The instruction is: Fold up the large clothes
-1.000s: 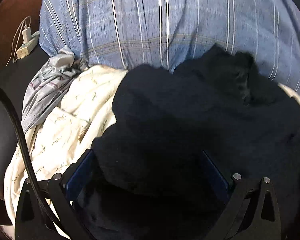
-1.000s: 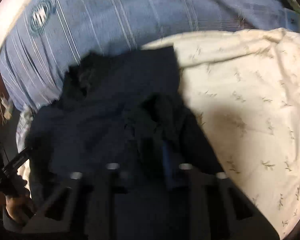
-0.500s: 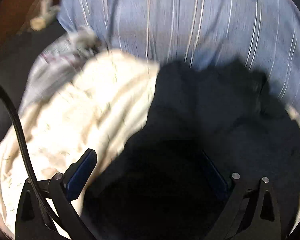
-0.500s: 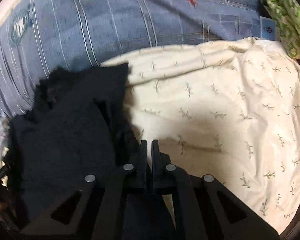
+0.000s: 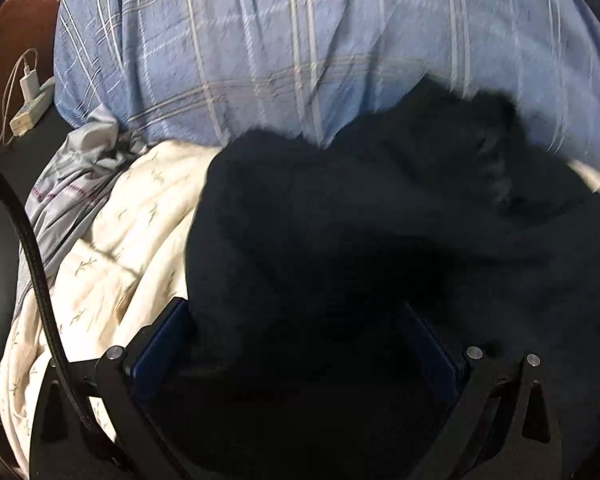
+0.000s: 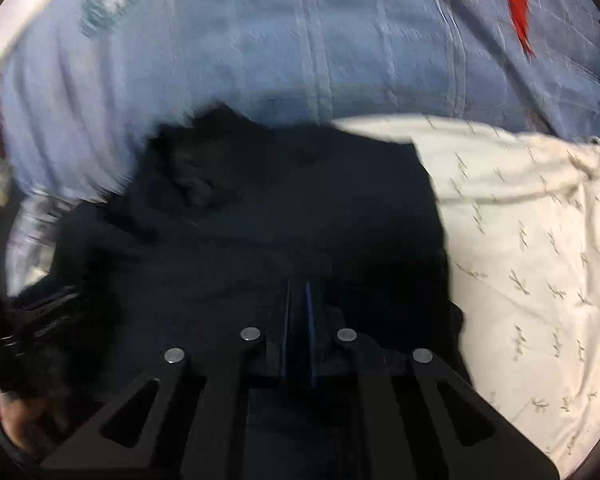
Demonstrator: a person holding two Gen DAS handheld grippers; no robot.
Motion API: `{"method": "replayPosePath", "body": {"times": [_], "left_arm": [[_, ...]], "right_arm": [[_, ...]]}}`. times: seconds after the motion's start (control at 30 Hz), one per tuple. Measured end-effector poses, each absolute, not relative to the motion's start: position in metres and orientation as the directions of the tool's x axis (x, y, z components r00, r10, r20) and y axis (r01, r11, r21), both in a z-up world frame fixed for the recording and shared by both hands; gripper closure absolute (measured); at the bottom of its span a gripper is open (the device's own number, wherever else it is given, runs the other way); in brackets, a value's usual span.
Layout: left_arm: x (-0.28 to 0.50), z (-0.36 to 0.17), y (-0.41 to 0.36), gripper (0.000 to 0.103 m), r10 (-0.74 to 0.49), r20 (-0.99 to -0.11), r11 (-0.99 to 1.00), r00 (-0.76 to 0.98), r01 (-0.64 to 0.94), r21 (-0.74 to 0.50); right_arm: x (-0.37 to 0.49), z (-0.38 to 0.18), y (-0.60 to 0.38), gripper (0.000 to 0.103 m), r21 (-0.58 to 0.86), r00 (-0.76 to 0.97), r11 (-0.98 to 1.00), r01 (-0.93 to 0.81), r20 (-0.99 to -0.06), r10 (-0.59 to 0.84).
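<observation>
The left gripper is nearest in the left wrist view. Its two black fingers with blue pads stand wide apart. The big dark navy cloth garment lies bunched between them and over them. I cannot tell if the fingers press on it. A black cable curves up past the left finger.

In the right wrist view, the right gripper has its fingers almost shut, with only a thin gap. They sit right over the dark navy garment, but it is too dark and blurry to tell if any cloth is pinched between them.

The garment lies in a loose heap on the cream bed cover with small leaf prints. The cream cover shows out to the left of the garment in the left view, and to the right of it in the right view.

At the left edge of the cover lies a crumpled grey cloth.

Farther back is a big blue quilt with white stripes. The far edge of the garment touches it. The quilt fills the top of the right view too, with a red bit on it.

Far to the left, a white charger plugged into a power strip sits beside the bed.
</observation>
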State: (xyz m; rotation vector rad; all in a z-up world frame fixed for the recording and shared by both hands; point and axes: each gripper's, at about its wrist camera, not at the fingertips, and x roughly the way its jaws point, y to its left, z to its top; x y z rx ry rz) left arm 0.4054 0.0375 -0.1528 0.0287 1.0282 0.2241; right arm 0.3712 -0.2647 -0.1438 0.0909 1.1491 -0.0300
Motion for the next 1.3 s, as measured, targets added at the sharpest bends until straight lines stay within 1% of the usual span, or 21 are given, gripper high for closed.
{"method": "replayPosePath", "body": {"times": [0.03,0.07,0.13,0.2,0.23,0.3,0.33,0.37,0.43,0.53,0.63,0.73,0.9,0.97,1.0,1.03,1.07,1.1,1.17,1.2,1.3], "left_arm": [[0.401,-0.158,0.042,0.0,0.201,-0.849,0.976,0.489,-0.177,0.128],[0.399,-0.159,0.049,0.0,0.186,-0.852,0.977,0.49,-0.186,0.106],[0.397,-0.157,0.062,0.0,0.195,-0.858,0.968,0.476,-0.236,0.089],[0.39,-0.147,0.073,0.001,0.186,-0.856,0.962,0.482,-0.267,0.058],[0.383,-0.139,0.076,0.001,0.169,-0.847,0.962,0.504,-0.269,0.032],[0.37,-0.122,0.076,0.001,0.153,-0.821,0.964,0.55,-0.266,0.001],[0.361,-0.113,0.074,0.001,0.143,-0.807,0.966,0.572,-0.259,-0.012],[0.354,-0.107,0.071,0.001,0.127,-0.802,0.969,0.584,-0.247,-0.026],[0.34,-0.097,0.061,0.001,0.073,-0.797,0.973,0.599,-0.218,-0.075],[0.329,-0.095,0.041,0.001,0.001,-0.801,0.975,0.599,-0.18,-0.133],[0.316,-0.099,0.018,0.001,-0.037,-0.814,0.978,0.58,-0.146,-0.149],[0.298,-0.112,0.004,0.001,-0.027,-0.838,0.981,0.546,-0.145,-0.126],[0.286,-0.149,0.012,0.001,0.005,-0.891,0.978,0.454,-0.188,-0.091],[0.283,-0.149,0.007,0.0,0.059,-0.881,0.989,0.47,-0.148,-0.013],[0.283,-0.149,0.006,0.0,0.067,-0.881,0.991,0.468,-0.133,0.004],[0.283,-0.148,0.008,0.0,0.06,-0.879,0.991,0.472,-0.132,-0.003],[0.283,-0.148,0.01,0.0,0.059,-0.881,0.99,0.47,-0.141,-0.009],[0.282,-0.146,0.013,0.0,0.064,-0.882,0.987,0.467,-0.159,-0.013],[0.281,-0.139,0.016,0.001,0.073,-0.884,0.982,0.461,-0.189,-0.018],[0.279,-0.133,0.017,0.001,0.059,-0.881,0.98,0.47,-0.196,-0.039],[0.27,-0.118,0.014,0.001,0.051,-0.858,0.979,0.511,-0.197,-0.059]], "right_arm": [[0.372,-0.153,-0.272,0.096,0.052,0.392,0.996,0.075,-0.92,0.019],[0.373,-0.161,-0.279,0.099,0.064,0.378,0.995,0.073,-0.925,0.032],[0.371,-0.163,-0.283,0.103,0.077,0.384,0.995,0.062,-0.922,0.048],[0.369,-0.152,-0.278,0.102,0.046,0.399,0.997,0.062,-0.917,0.017],[0.367,-0.145,-0.275,0.098,0.04,0.421,0.997,0.061,-0.907,0.011],[0.359,-0.129,-0.271,0.077,0.015,0.466,0.998,0.061,-0.885,-0.015],[0.354,-0.12,-0.267,0.053,0.001,0.492,0.998,0.055,-0.87,-0.026],[0.346,-0.109,-0.261,0.039,-0.013,0.523,0.999,0.042,-0.852,-0.033],[0.334,-0.097,-0.249,0.039,-0.038,0.557,0.999,0.012,-0.83,-0.038],[0.324,-0.091,-0.233,0.039,-0.02,0.558,0.999,-0.032,-0.83,0.001],[0.311,-0.094,-0.221,0.039,0.008,0.536,0.998,-0.066,-0.843,0.042],[0.291,-0.104,-0.211,0.039,-0.005,0.51,0.996,-0.093,-0.859,0.043],[0.278,-0.136,-0.219,0.039,-0.036,0.433,0.997,-0.075,-0.901,0.0],[0.277,-0.152,-0.229,0.039,-0.057,0.398,0.997,-0.053,-0.917,-0.031],[0.277,-0.157,-0.234,0.038,-0.052,0.387,0.998,-0.047,-0.921,-0.03],[0.274,-0.158,-0.239,0.035,-0.028,0.406,0.999,-0.044,-0.914,-0.008],[0.273,-0.157,-0.241,0.031,-0.046,0.411,0.998,-0.041,-0.911,-0.025],[0.273,-0.157,-0.242,0.029,-0.057,0.409,0.998,-0.042,-0.912,-0.035],[0.271,-0.152,-0.247,0.029,-0.043,0.406,0.999,-0.021,-0.914,-0.03],[0.269,-0.148,-0.249,0.029,-0.028,0.413,1.0,-0.014,-0.91,-0.02],[0.26,-0.131,-0.247,0.029,-0.006,0.439,1.0,-0.016,-0.898,0.001]]}}
